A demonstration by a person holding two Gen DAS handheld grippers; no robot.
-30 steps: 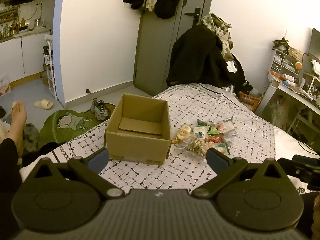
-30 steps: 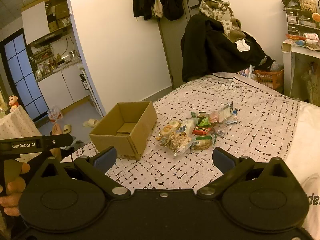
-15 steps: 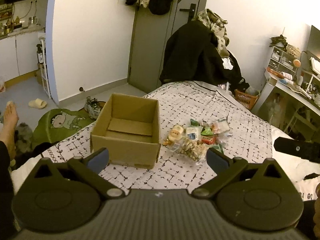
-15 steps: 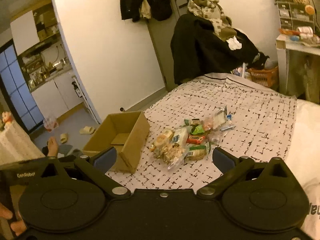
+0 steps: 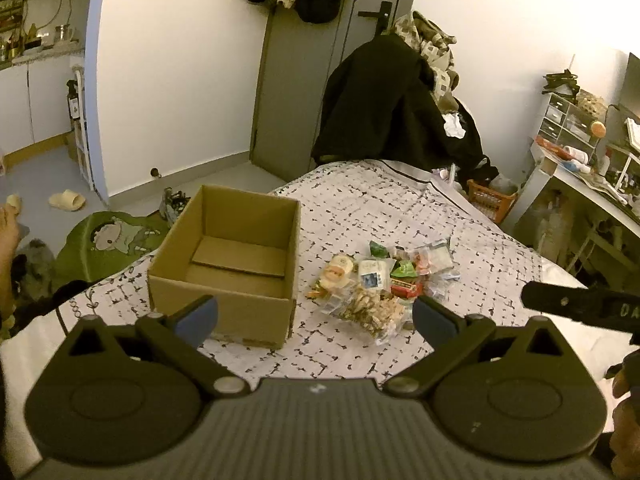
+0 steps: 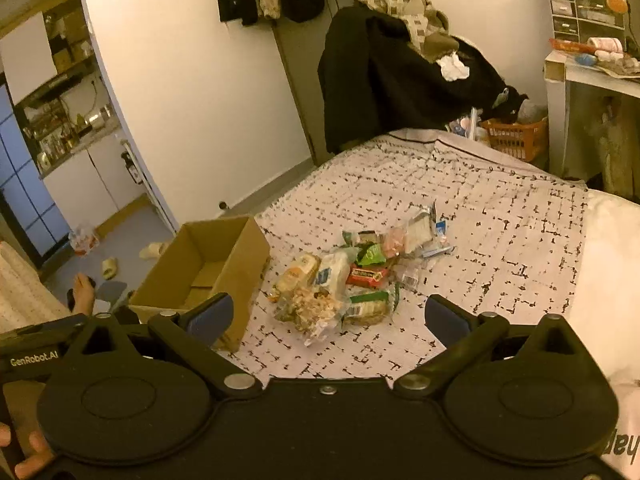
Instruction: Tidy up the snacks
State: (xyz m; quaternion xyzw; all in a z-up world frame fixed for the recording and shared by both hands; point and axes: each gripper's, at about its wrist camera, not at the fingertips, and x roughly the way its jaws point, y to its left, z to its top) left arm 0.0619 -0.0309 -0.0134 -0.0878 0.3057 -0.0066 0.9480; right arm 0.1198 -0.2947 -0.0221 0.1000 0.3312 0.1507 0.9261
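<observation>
Looking out through both cameras, I see a bed (image 5: 400, 200) with a white cover full of little black marks. My left gripper (image 5: 315, 316) has its two blue-tipped fingers wide apart, with nothing between them. My right gripper (image 6: 327, 314) is the same, fingers far apart and holding nothing. Both hang above the near part of the bed, not touching anything.

A brown cardboard box (image 5: 236, 256) sits on the bed with its top open. I can see only a flat piece of cardboard on its floor. Just beside the box, on its right, lies a pile of snacks (image 5: 380, 284). They are small packets all heaped together: a clear bag of light brown bits (image 6: 310, 308) at the near edge, a red bar (image 6: 368, 275), a green packet (image 6: 370, 254) and some pale wrapped ones. The pile is near the box but not touching it, as far as I can tell.

From the right camera the box (image 6: 208, 264) is to the left and the snacks (image 6: 352, 272) are straight ahead, between the two fingers.

A dark coat (image 5: 384, 108) hangs at the far end of the bed.
</observation>
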